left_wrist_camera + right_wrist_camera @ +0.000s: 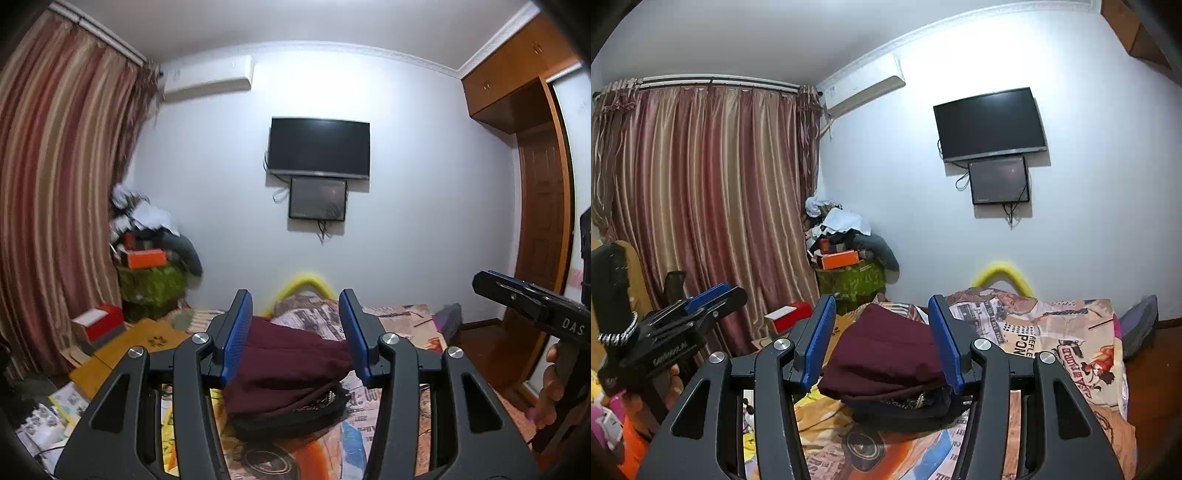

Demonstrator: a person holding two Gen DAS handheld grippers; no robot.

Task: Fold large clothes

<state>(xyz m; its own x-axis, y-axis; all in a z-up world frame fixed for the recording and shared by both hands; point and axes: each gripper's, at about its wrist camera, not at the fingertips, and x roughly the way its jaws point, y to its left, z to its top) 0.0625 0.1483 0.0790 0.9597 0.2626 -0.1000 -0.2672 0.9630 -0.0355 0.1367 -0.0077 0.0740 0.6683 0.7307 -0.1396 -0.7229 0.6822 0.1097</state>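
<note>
A folded maroon garment lies on top of a folded dark garment on the bed's printed sheet. My left gripper is held above the bed, pointing level at the far wall. Its blue pads stand apart with nothing between them, and the stack shows through the gap further off. My right gripper is open in the same way, level above the bed. Each gripper shows in the other's view, the right gripper at the right edge and the left gripper at the left.
A yellow foam loop stands at the bed's far end under a wall TV. A heap of boxes and clothes fills the corner by the striped curtain. Cardboard and a red box lie left of the bed; a wooden wardrobe stands at the right.
</note>
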